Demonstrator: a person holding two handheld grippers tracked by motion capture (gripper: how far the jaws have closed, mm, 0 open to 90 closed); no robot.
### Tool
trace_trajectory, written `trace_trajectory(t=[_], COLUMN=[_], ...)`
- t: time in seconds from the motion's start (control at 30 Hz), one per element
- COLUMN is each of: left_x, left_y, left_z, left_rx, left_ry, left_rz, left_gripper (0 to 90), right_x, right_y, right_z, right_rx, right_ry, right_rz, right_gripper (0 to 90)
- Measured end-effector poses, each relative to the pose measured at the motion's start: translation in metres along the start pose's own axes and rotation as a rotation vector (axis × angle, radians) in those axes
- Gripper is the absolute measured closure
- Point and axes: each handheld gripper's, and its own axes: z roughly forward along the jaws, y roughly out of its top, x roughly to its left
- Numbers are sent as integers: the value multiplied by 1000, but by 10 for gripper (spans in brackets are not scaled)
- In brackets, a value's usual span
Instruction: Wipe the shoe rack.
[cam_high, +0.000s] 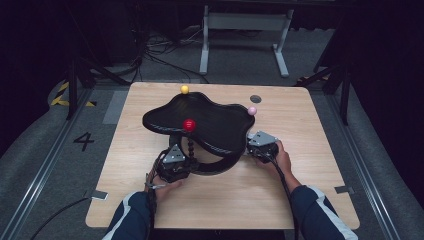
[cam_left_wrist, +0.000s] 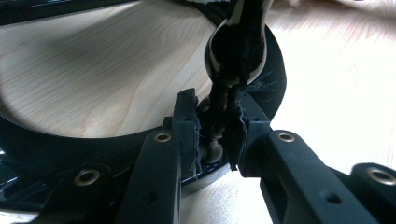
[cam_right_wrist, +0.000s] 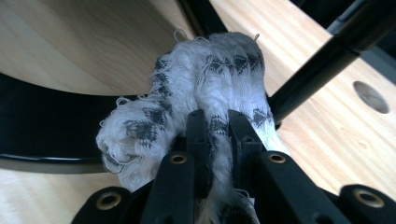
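Left claw (cam_left_wrist: 215, 135) clamps black post (cam_left_wrist: 219, 100); right claw (cam_right_wrist: 218, 140) grips cloth (cam_right_wrist: 187, 102)

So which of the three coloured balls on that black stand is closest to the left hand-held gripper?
The red ball, topping the beaded black post nearest the left hand-held gripper; the yellow ball and pink ball sit at the far rim.

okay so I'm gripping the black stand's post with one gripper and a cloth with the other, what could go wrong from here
1. The left gripper pinches only a thin, glossy section of the beaded post; it could slip or twist out.
2. The black stand has a wide tray raised over a ring base, so pushing with the cloth may tip it.
3. The cloth is frayed; its loose threads might snag as the right gripper wipes.
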Motion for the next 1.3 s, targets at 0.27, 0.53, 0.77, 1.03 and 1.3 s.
trace_trajectory(t=[0.27,0.53,0.77,1.03,1.3], left_x=[1,-2,-3,-8,-10], left_y=[0,0,0,0,0], left_z=[1,0,0,1,-1], left_rx=[-6,2,0,1,18], left_ry=[-5,-3,2,-11,9], left_rz=[9,-2,24,20,33], left_gripper=[744,745,744,744,710], right_x=[14,37,68,84,71], right_y=[5,12,23,28,24], right_z=[-9,-13,-15,-16,-15], right_rx=[2,-22,-57,-72,-56], right_ry=[65,120,167,189,158], right_rz=[-43,-89,-140,-167,-152], right_gripper=[810,809,806,806,808])
